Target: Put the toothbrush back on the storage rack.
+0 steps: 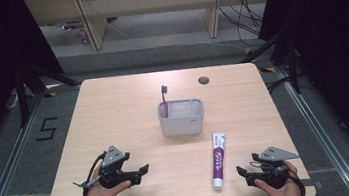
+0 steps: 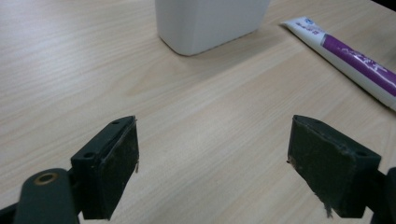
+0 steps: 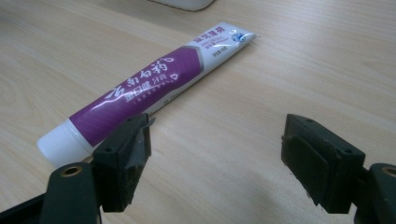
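Note:
A purple and white toothpaste tube lies flat on the wooden table, cap toward the near edge. Behind it stands a grey holder with a red-handled toothbrush upright in its left compartment. My left gripper hovers low at the front left, open, jaws pointing right toward the tube. In the left gripper view the gripper has bare table between its pads, with the holder and tube ahead. My right gripper rests open at the front right. In its own view the gripper stands just right of the tube.
A round cable hole sits near the table's far edge. The table's front edge runs just under both hands. Dark stands and cables flank the table on the floor. Bare wood lies between the holder and the left gripper.

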Demonstrator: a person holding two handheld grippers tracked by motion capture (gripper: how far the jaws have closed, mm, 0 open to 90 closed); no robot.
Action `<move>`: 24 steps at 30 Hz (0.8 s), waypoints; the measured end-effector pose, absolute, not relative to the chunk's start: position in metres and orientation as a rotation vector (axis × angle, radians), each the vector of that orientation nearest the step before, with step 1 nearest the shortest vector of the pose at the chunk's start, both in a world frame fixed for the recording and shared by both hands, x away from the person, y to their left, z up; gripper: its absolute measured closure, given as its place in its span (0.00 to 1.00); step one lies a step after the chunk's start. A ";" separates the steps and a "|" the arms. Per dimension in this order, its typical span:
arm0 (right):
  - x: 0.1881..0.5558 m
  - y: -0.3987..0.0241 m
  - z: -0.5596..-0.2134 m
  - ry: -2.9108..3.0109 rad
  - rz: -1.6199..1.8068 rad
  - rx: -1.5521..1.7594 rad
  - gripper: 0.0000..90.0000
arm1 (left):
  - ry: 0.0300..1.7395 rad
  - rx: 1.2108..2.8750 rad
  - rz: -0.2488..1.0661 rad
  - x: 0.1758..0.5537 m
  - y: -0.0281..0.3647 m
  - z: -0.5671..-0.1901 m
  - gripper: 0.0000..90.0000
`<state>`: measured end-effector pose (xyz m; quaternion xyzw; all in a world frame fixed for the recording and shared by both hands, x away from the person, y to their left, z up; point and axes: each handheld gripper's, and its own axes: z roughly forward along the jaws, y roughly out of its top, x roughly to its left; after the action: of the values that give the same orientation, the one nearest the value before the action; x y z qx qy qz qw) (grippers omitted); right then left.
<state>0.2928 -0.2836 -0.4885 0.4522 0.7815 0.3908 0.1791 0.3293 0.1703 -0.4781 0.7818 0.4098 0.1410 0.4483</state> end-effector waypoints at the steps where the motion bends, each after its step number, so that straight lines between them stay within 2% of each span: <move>1: 0.293 -0.284 -0.488 2.209 1.105 1.278 0.28 | 1.014 1.935 0.349 0.329 0.170 -0.478 0.18; 24: 0.293 -0.285 -0.490 2.219 1.103 1.274 0.28 | 0.957 2.045 0.318 0.294 0.174 -0.496 0.18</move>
<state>0.2935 -0.2852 -0.4895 0.4500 0.7839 0.3897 0.1764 0.2942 0.1744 -0.4956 0.8149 0.3814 0.1268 0.4177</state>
